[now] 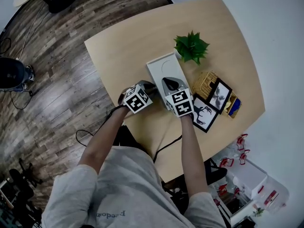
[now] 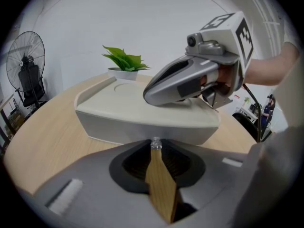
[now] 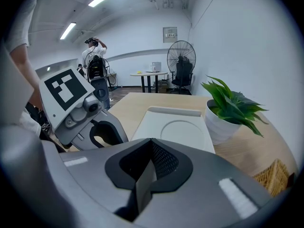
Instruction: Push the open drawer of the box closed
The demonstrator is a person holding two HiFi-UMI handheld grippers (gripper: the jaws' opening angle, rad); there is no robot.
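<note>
A flat white box lies in the middle of the round wooden table. Its top has a round recess. In the left gripper view its long side wall looks flush, and I see no drawer sticking out. My left gripper is shut, its tips right at that side wall. My right gripper is shut too and rests over the near end of the box top. In its own view its tips point along the lid.
A potted green plant stands just beyond the box. To the right are a wicker basket and two black picture frames. A floor fan stands off the table, and a person stands far back in the room.
</note>
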